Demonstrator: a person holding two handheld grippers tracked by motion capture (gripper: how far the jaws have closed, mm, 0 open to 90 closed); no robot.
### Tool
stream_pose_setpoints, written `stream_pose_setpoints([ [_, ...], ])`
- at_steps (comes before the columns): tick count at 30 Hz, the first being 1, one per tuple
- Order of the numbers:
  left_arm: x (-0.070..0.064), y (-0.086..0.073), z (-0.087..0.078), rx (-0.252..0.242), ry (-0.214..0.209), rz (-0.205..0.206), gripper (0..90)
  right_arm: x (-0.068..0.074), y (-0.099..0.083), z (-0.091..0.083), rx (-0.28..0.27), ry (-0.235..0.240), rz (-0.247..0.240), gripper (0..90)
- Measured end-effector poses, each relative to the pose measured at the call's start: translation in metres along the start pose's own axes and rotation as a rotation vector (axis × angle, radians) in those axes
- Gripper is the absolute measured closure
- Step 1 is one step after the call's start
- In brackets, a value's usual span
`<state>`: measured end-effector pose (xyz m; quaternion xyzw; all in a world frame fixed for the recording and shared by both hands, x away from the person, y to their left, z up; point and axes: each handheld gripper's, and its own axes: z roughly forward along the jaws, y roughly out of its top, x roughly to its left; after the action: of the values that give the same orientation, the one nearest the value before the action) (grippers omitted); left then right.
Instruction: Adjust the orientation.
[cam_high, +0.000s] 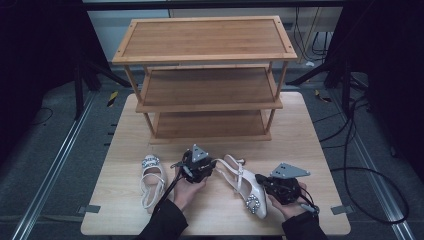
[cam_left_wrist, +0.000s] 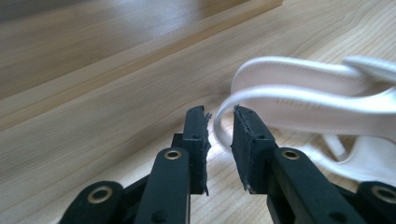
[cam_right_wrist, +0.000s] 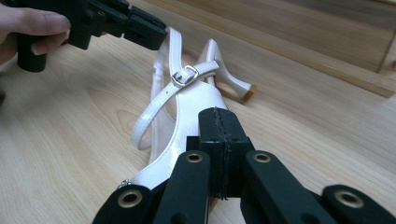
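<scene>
Left gripper (cam_left_wrist: 219, 140) slightly parted around heeled sandal (cam_high: 246, 183) strap, right gripper (cam_right_wrist: 219, 154) apparently pressed together.

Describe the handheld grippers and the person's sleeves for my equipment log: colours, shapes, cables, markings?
Both the left gripper and the right gripper are black, each topped by a grey three-cornered plate with small holes. Their jaws are flat black pads on black link arms with brass-coloured pivot rings. A dark cable trails from each. The sleeves are dark. No markings are legible.
</scene>
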<state>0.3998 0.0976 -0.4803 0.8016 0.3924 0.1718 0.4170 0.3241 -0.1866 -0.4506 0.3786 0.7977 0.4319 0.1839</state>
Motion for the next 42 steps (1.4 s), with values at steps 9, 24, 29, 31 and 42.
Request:
stream_pose_setpoints([
  [9,-0.007,0.007,0.007,-0.04,-0.024,-0.04,82.3,-0.006,-0.004,-0.003,0.005,-0.019,0.017,90.0],
  [24,-0.032,0.03,0.013,-0.107,-0.086,-0.007,87.2,-0.035,-0.026,0.003,0.081,-0.113,0.092,90.0],
  [29,-0.033,0.032,0.01,-0.109,-0.101,0.001,86.8,-0.041,-0.032,0.008,0.106,-0.124,0.105,90.0],
  [31,-0.032,0.032,0.009,-0.11,-0.105,0.001,86.7,-0.042,-0.033,0.01,0.109,-0.13,0.103,90.0],
  [42,-0.03,0.037,0.002,-0.107,-0.121,0.032,87.8,-0.035,-0.019,-0.021,-0.046,-0.112,0.142,90.0],
])
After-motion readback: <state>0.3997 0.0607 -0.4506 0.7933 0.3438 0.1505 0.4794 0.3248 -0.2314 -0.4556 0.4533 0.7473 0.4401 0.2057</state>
